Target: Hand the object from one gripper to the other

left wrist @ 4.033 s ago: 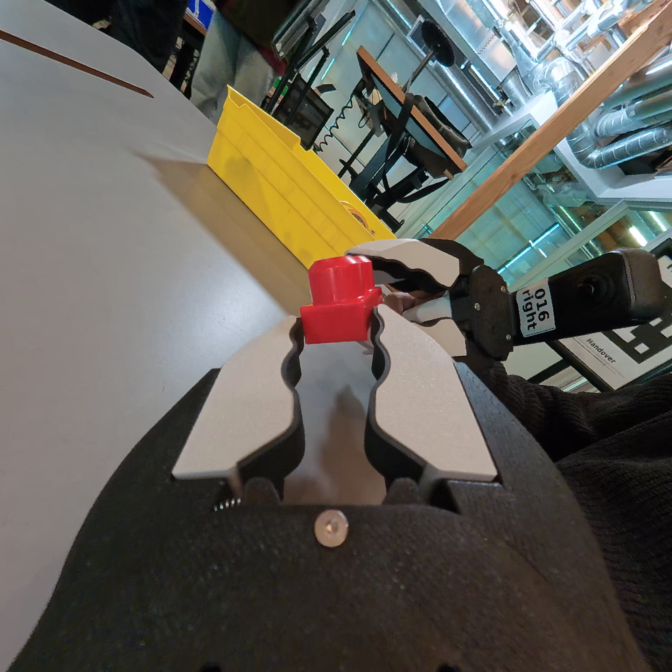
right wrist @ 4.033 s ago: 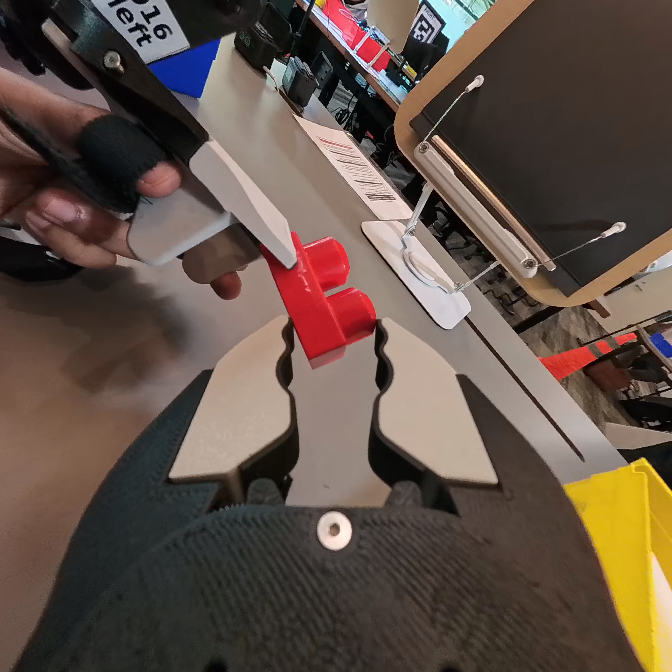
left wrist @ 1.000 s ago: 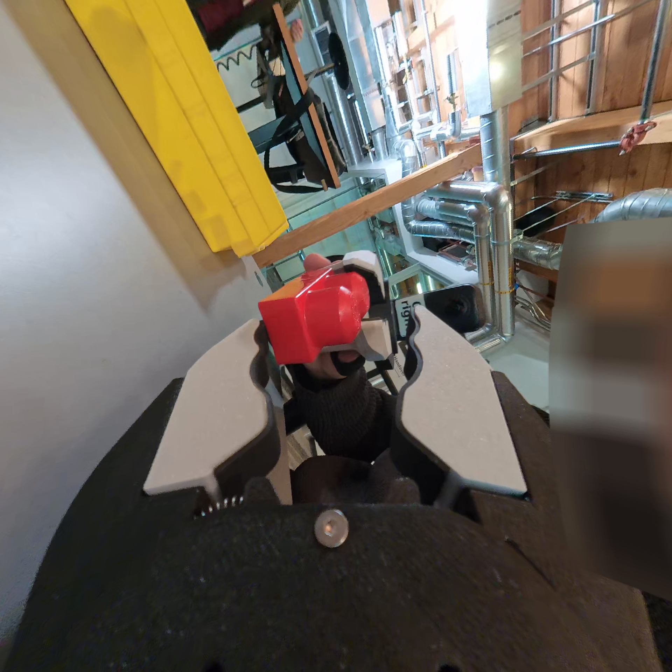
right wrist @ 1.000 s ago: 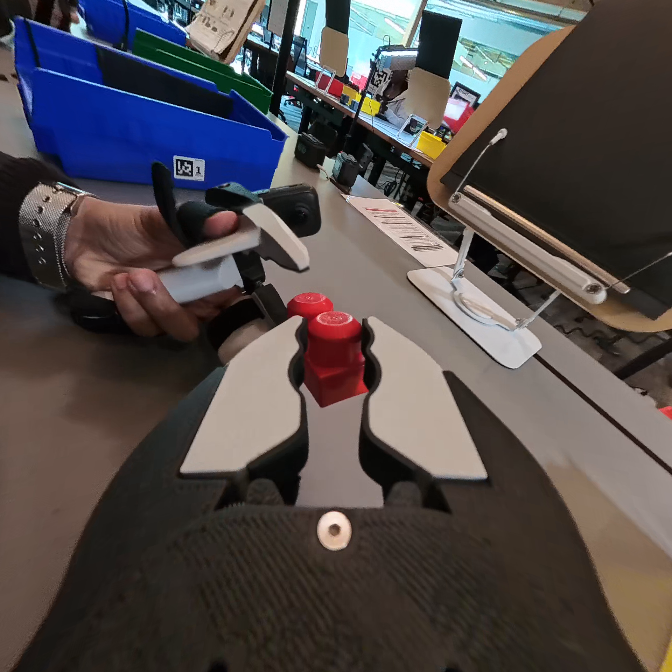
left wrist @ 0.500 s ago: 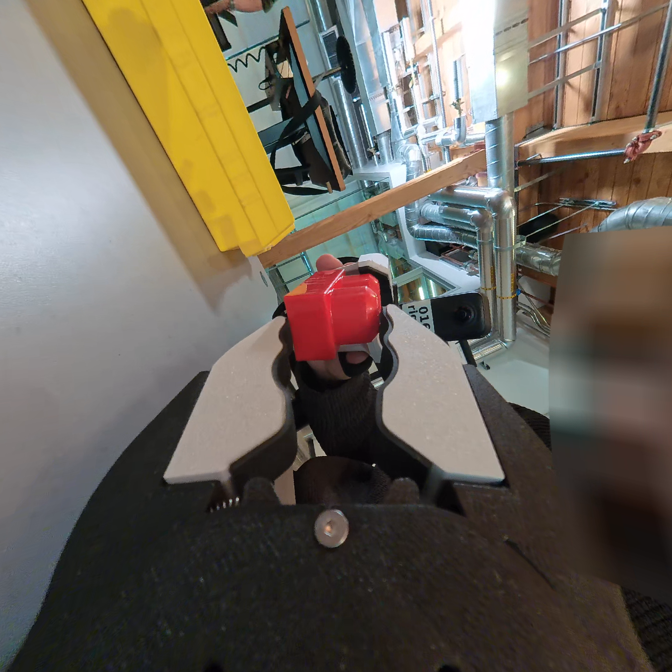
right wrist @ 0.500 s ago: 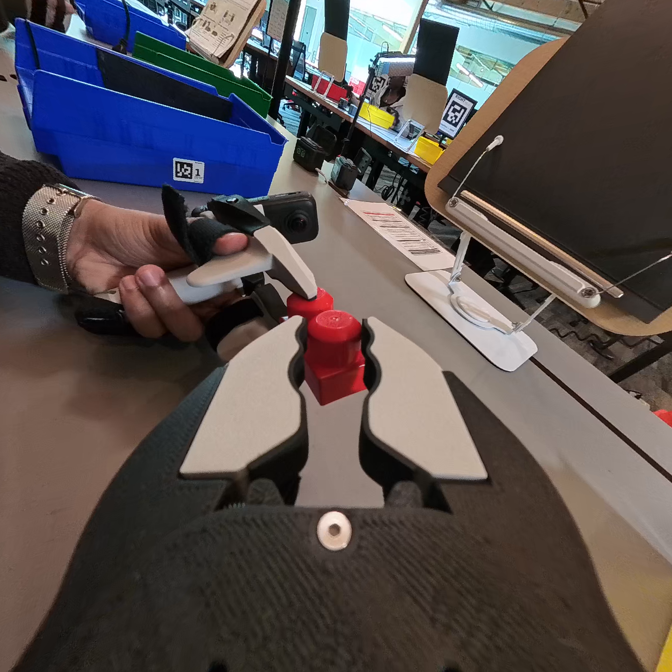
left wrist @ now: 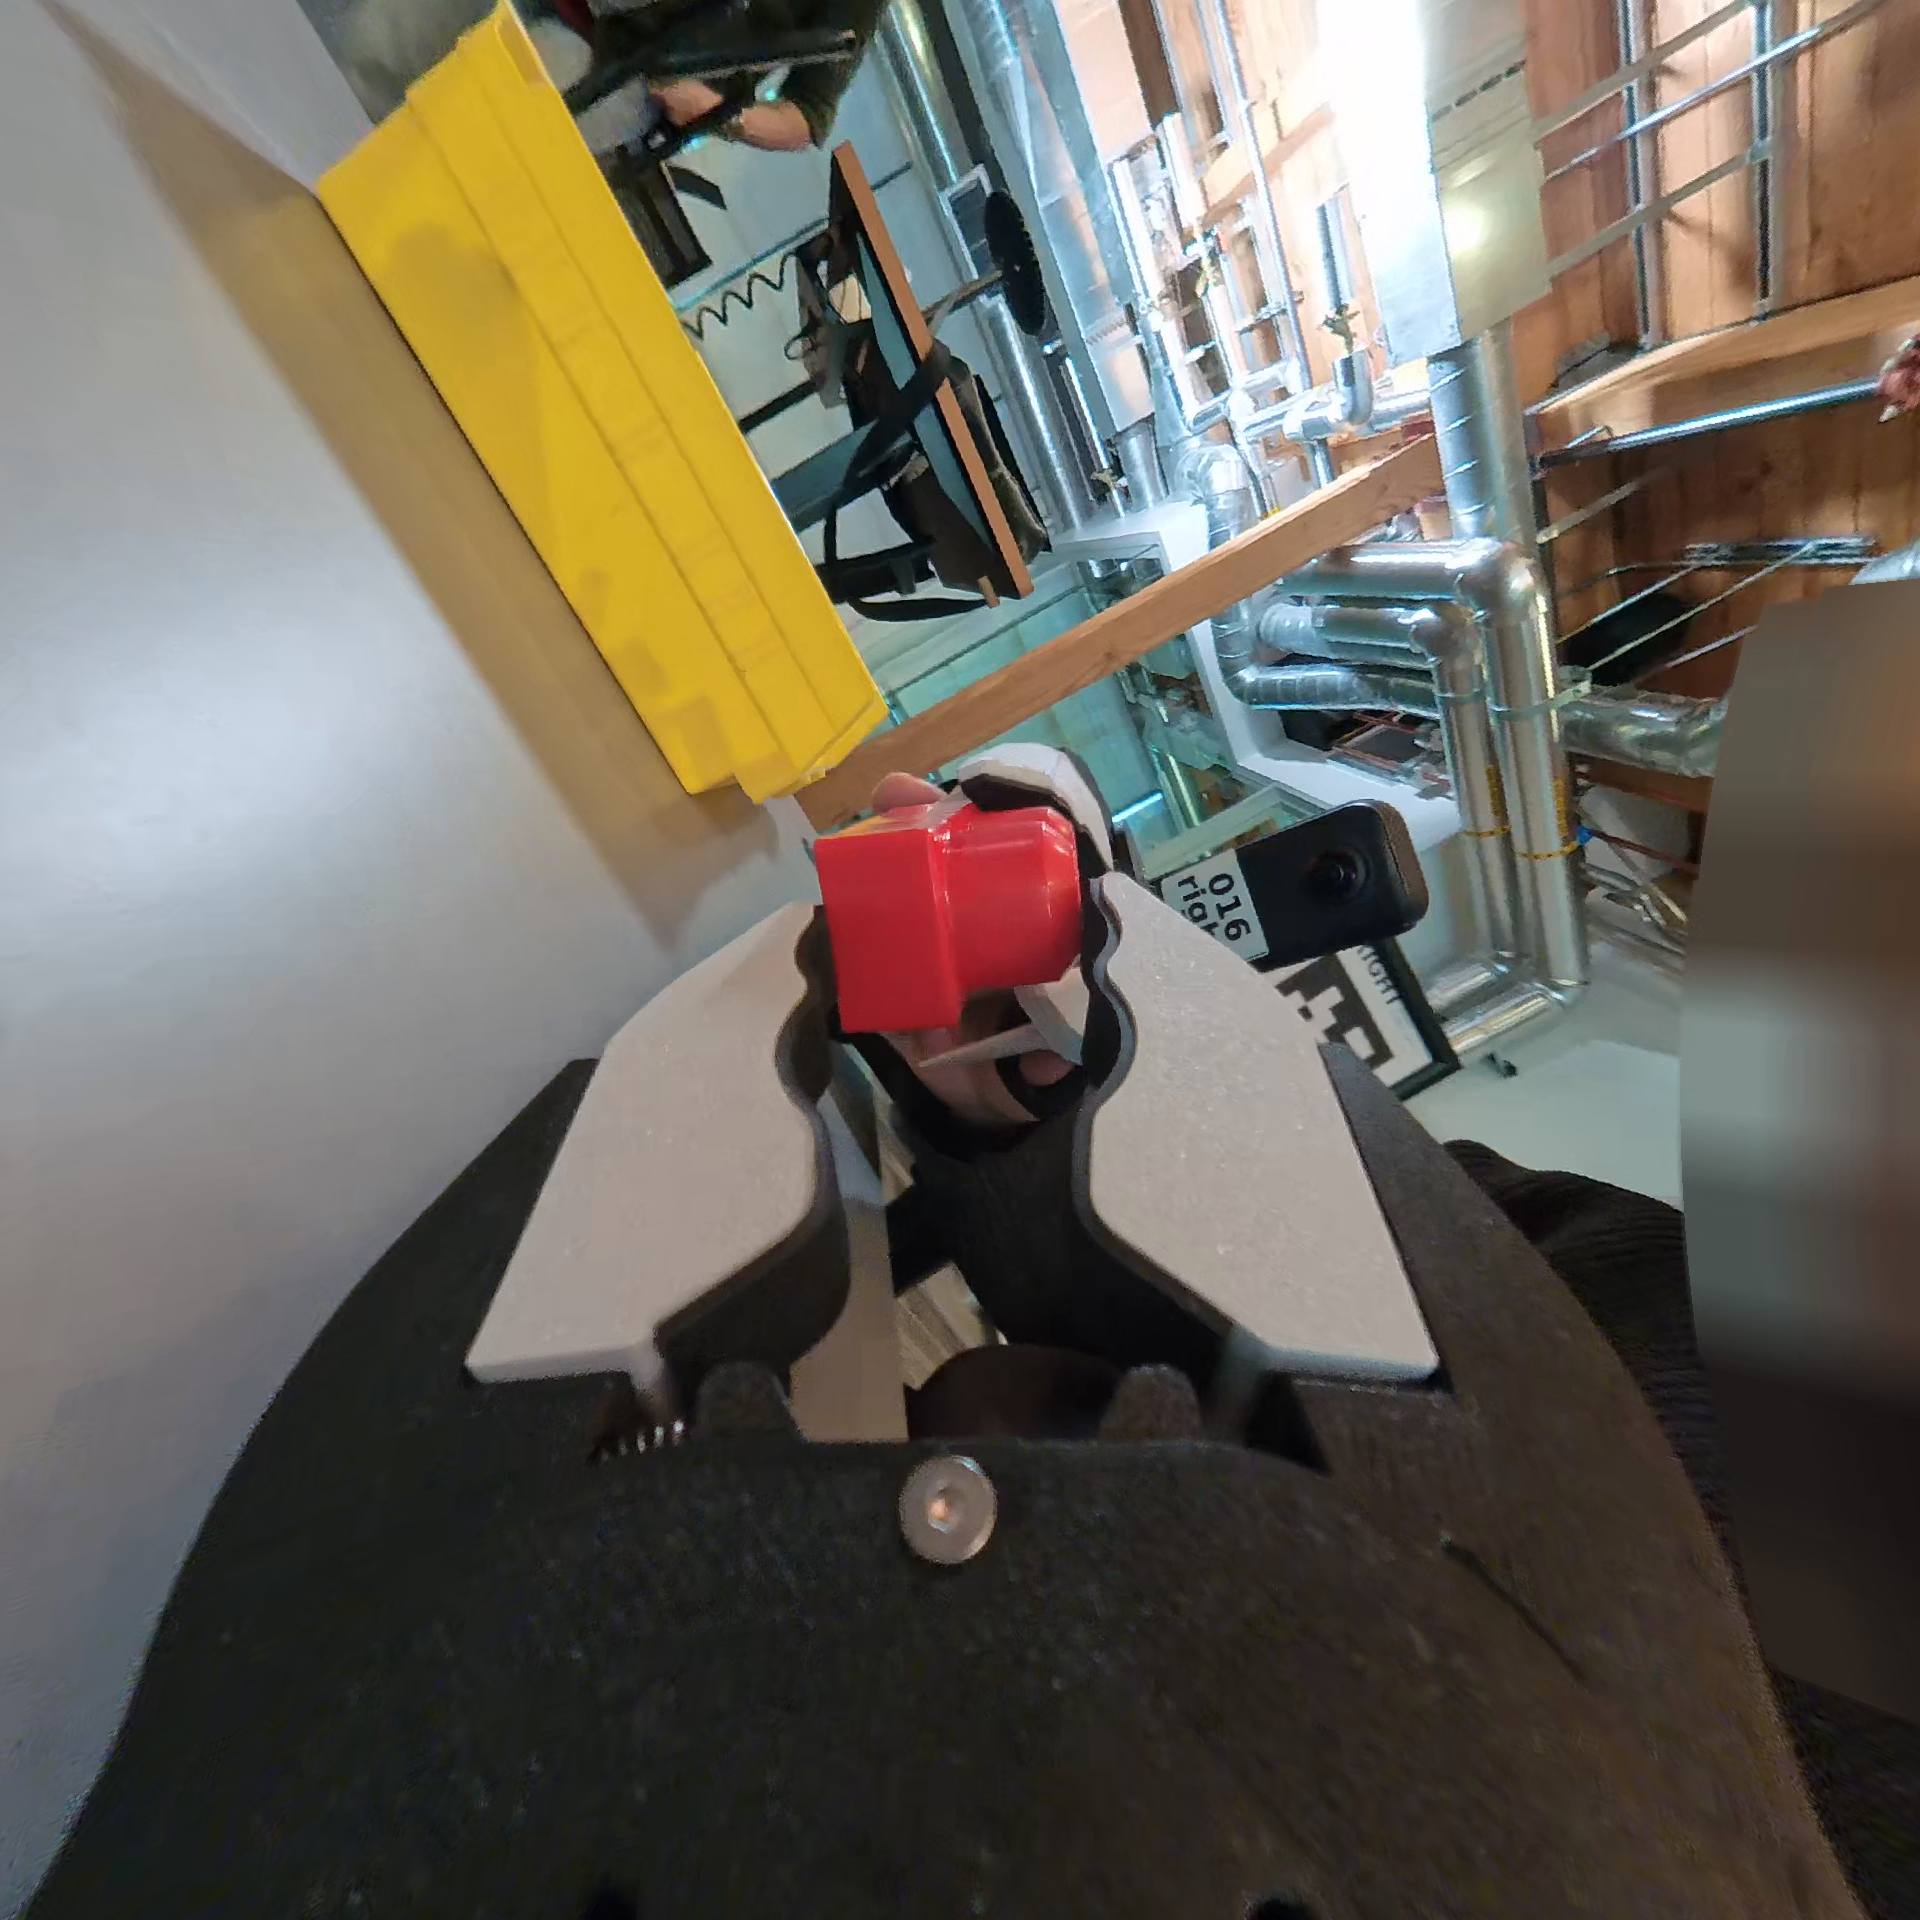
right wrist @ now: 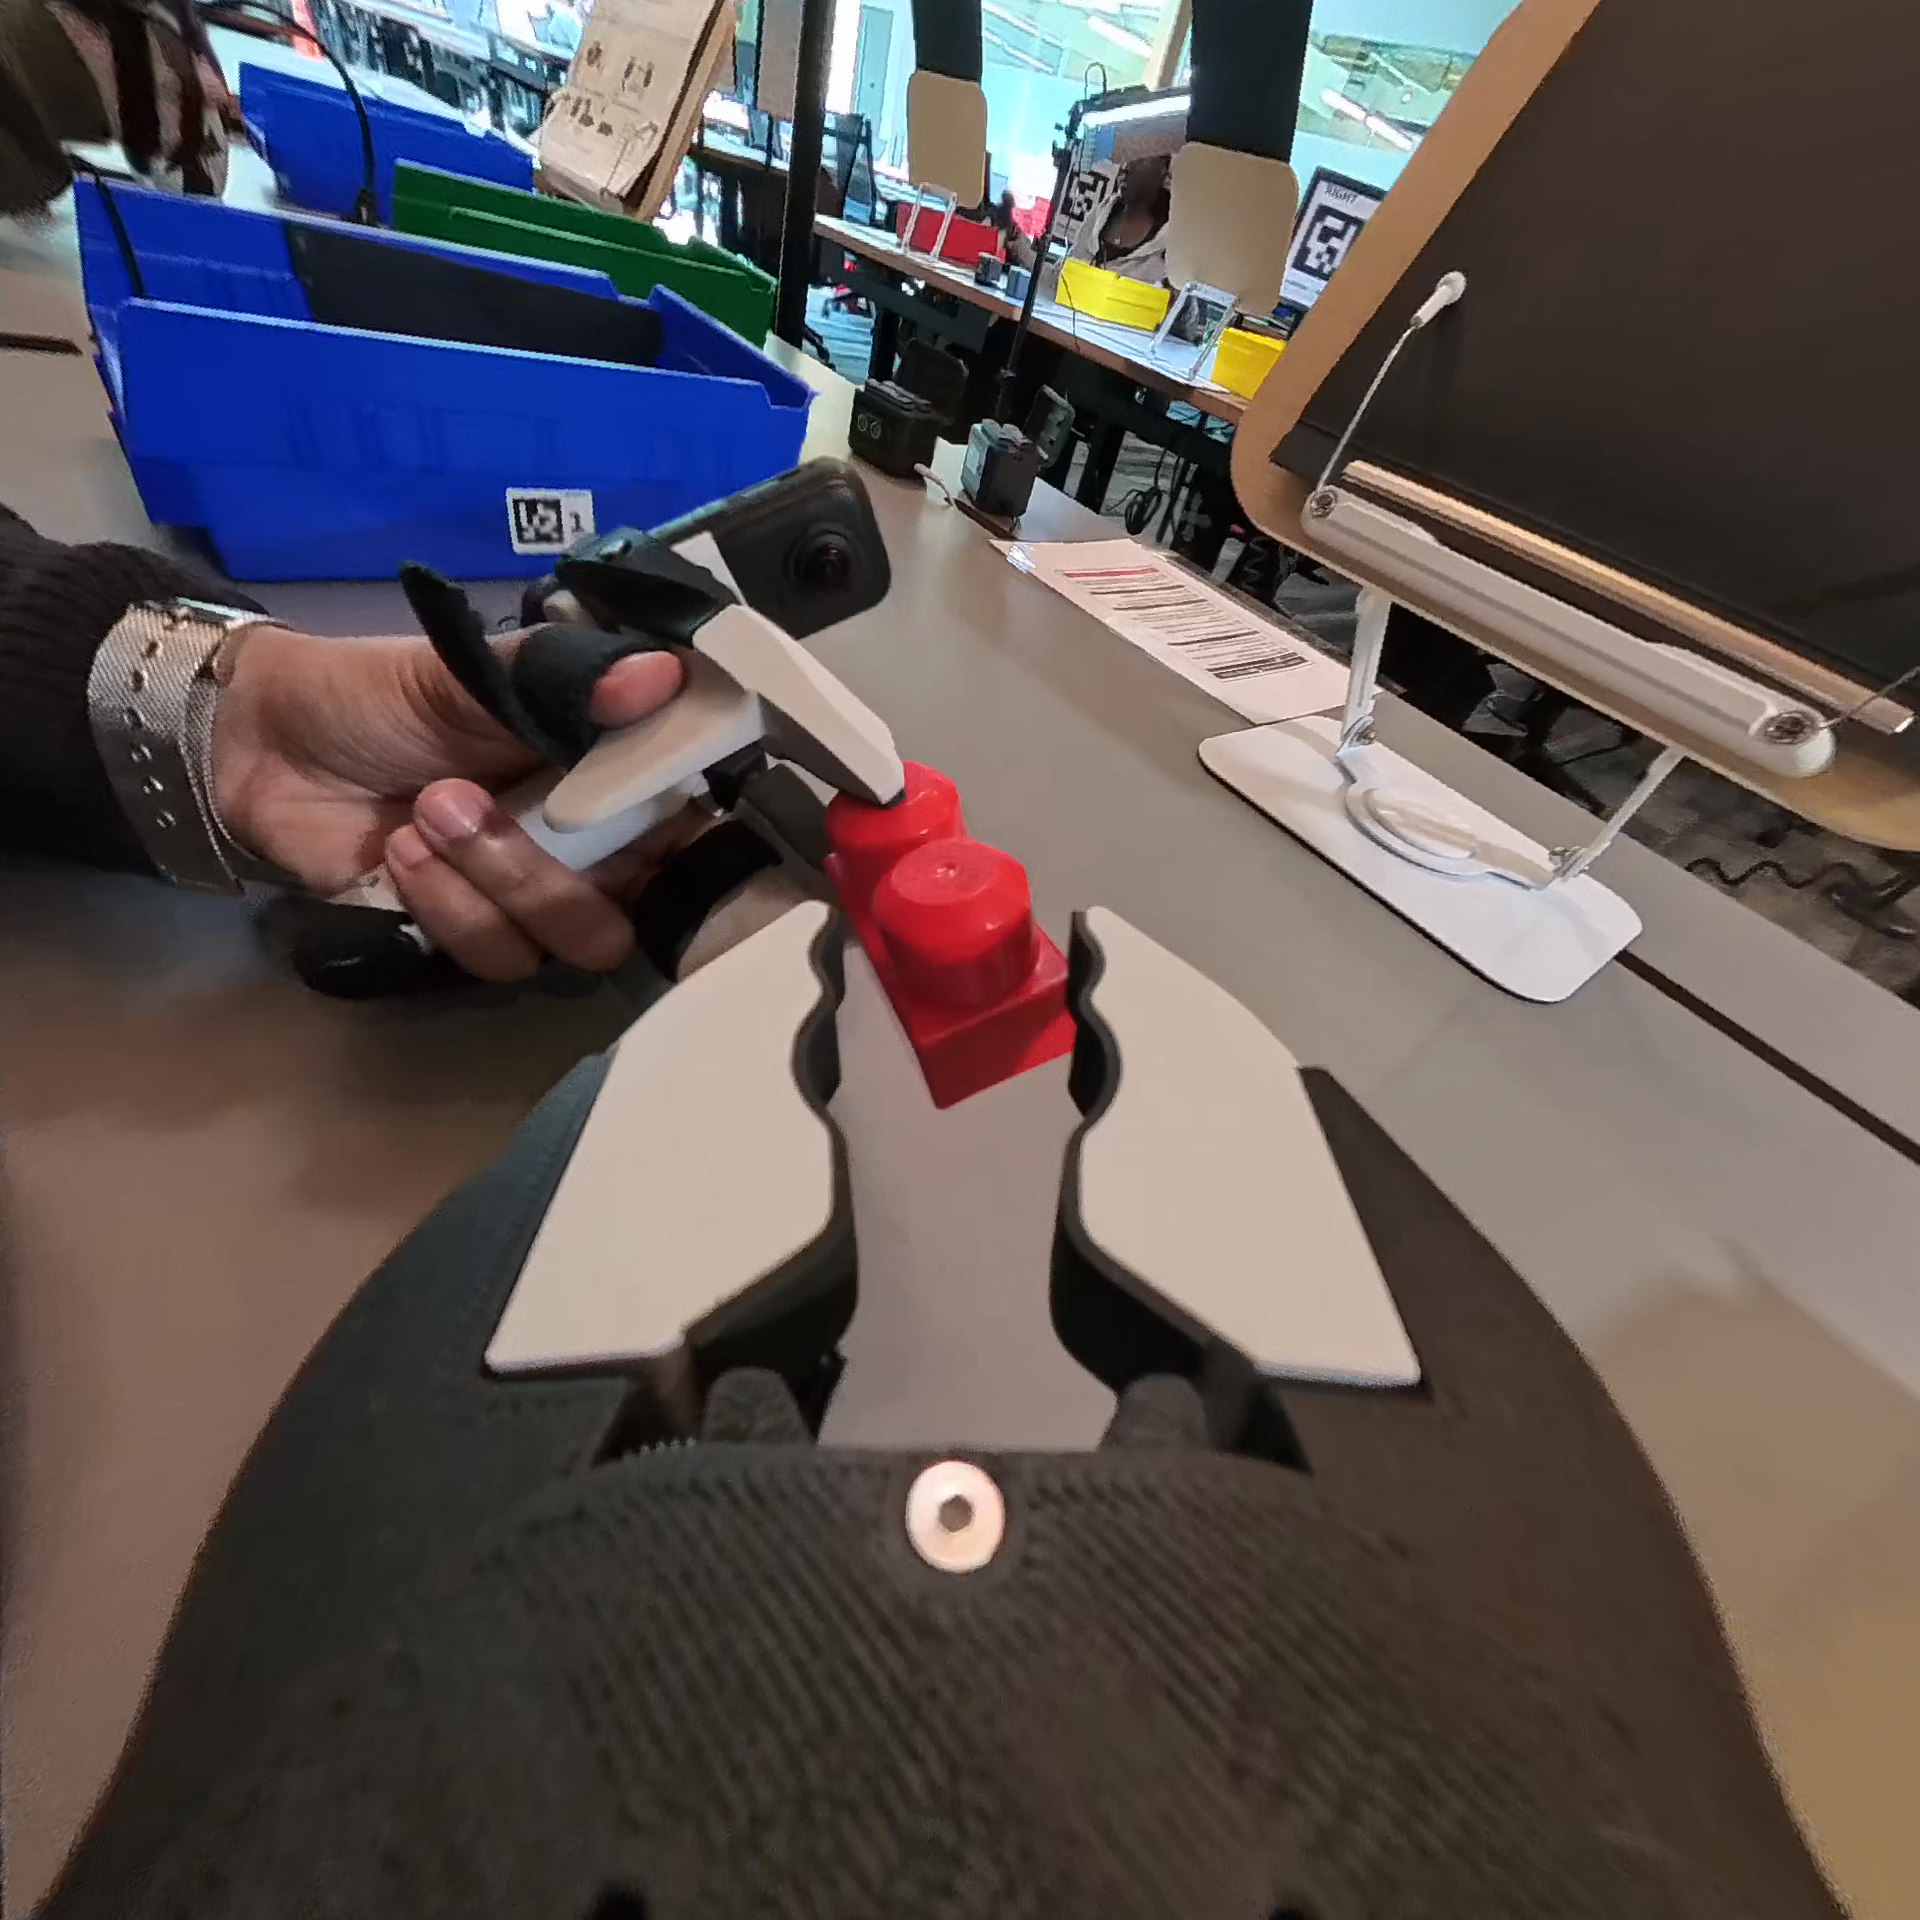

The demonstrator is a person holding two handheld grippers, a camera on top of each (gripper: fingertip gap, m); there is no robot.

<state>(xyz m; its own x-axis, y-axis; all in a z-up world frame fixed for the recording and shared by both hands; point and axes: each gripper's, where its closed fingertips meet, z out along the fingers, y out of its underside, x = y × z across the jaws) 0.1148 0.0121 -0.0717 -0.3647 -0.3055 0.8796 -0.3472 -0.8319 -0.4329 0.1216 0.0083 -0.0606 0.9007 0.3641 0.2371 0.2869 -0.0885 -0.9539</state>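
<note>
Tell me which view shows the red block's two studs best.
The right wrist view: the red block shows both round studs from above, the left gripper clamping the far one. The left wrist view sees the block end-on, with one stud visible.

Red block [right wrist: 951,961], grey table [right wrist: 1039,727], blue bin [right wrist: 416,436] (yellow bin [left wrist: 613,416] opposite), grey-fingered black tools.

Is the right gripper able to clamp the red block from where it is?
Probably yes: the red block has its near stud between the open right gripper fingers, nothing between them. The left gripper pinches only the far stud.
</note>
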